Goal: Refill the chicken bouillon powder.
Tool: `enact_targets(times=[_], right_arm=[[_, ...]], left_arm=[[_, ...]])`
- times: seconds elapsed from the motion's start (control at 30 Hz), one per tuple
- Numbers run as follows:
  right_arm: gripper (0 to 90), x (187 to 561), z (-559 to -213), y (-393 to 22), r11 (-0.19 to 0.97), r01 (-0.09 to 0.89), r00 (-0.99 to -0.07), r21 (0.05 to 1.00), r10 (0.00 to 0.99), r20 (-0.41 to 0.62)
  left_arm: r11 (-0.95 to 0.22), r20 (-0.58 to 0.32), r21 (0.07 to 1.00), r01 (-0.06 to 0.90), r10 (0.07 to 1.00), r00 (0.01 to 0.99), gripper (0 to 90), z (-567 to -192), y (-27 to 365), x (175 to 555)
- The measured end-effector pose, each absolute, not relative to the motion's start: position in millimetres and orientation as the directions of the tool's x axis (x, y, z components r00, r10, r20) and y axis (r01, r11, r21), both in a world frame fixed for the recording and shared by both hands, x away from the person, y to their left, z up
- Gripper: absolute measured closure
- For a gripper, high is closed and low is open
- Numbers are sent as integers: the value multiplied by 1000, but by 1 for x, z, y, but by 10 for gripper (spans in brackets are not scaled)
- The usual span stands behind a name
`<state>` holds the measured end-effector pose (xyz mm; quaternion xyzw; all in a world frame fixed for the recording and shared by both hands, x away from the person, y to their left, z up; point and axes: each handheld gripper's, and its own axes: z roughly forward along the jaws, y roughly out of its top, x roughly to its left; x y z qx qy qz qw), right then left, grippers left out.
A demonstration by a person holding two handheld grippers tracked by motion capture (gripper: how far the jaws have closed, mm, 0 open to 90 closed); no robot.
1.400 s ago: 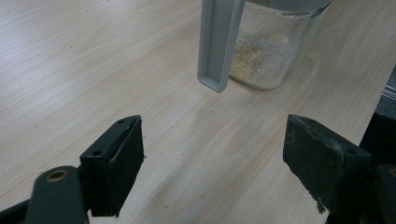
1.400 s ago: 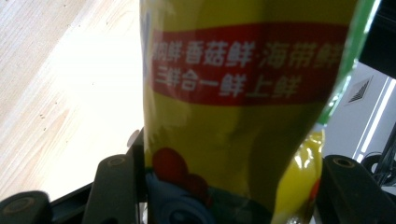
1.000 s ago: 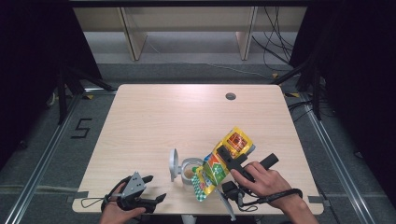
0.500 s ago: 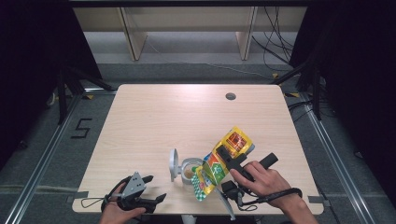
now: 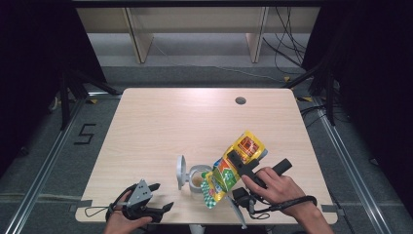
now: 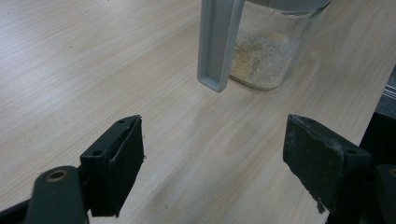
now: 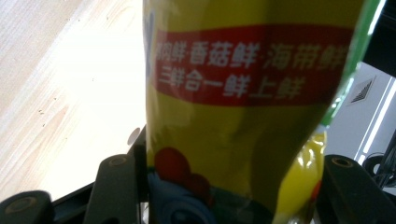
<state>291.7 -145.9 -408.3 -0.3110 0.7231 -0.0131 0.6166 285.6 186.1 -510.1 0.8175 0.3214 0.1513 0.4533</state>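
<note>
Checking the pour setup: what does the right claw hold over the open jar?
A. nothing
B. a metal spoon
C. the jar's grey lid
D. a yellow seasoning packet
D: the right claw grips the yellow packet, tilted over the jar.

Bare wooden table (image 5: 185,122), perhaps shelving (image 5: 195,29).

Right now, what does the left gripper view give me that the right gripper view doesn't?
Left gripper view: open jaws of the left gripper, the clear jar with pale powder in its bottom, its grey flip lid hanging open. Right gripper view: the yellow seasoning pouch clamped between the right gripper jaws, red band with white characters. Both: the wooden table.
</note>
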Motion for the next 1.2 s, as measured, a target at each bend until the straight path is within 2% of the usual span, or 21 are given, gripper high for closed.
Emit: enact_targets(times=[1.2], right_arm=[[468, 292, -408, -148, 803, -434, -45, -408, -472, -880]], left_arm=[[-430, -1, 826, 364, 645, 764, 200, -507, 190, 287]])
